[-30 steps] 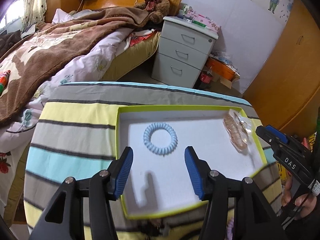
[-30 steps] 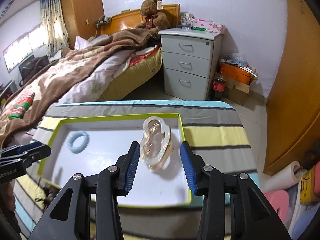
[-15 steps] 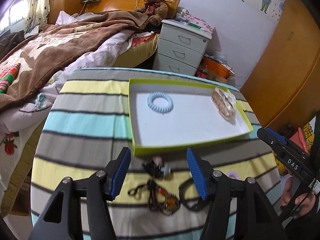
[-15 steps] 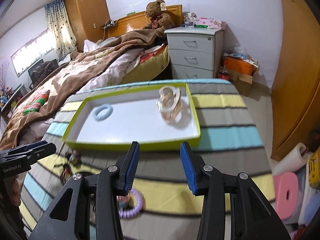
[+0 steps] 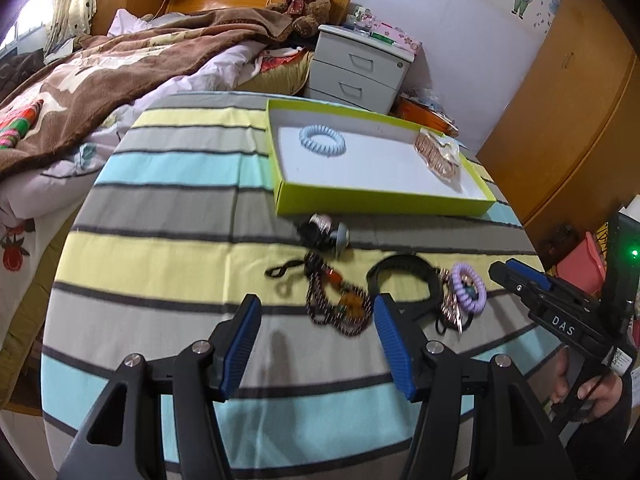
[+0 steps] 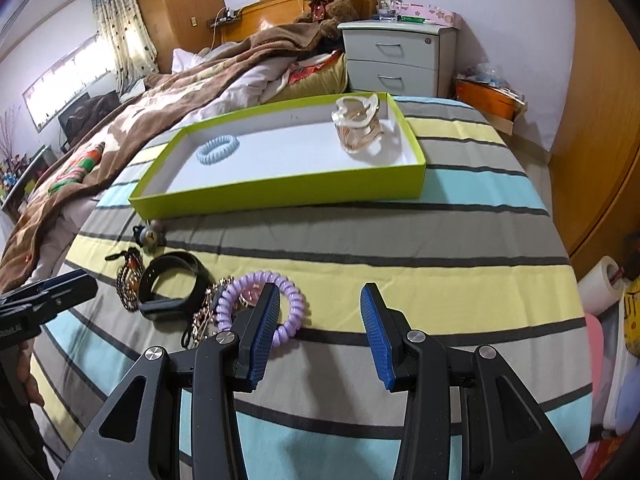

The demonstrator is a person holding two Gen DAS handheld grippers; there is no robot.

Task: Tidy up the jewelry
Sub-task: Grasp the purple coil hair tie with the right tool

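Change: both grippers pulled back from over the tray; loose jewelry pile on the cloth now brought into view, tray seen farther off.
Left gripper [image 5: 316, 334]: blue ribbed fingers spread, nothing between them; held over the cloth just short of the bead necklace [image 5: 336, 300].
Right gripper [image 6: 318, 330]: fingers spread and empty; left finger overlaps the purple coil tie [image 6: 294, 304] in view, contact cannot be told.
Tray [image 6: 280, 188]: shallow rectangular box, lime-green walls, white matte floor.
Inside tray: pale blue spiral hair tie [image 5: 322, 140] at one end; clear amber claw clip [image 6: 358, 124], glossy plastic, at the other.
Table [image 5: 160, 208]: covered by striped woven cloth, yellow, grey, turquoise bands.
Loose pile: dark beaded necklace with amber beads, black band [image 6: 170, 286] looped, purple coil tie, small dark charm piece [image 5: 322, 232] near the tray wall.
Hard to make out: metal bits [image 6: 202, 314] under the purple tie are tangled, type unclear; charm piece blurred.
Cut off: person's hand [image 5: 596, 394] at frame edge, on the right gripper handle.
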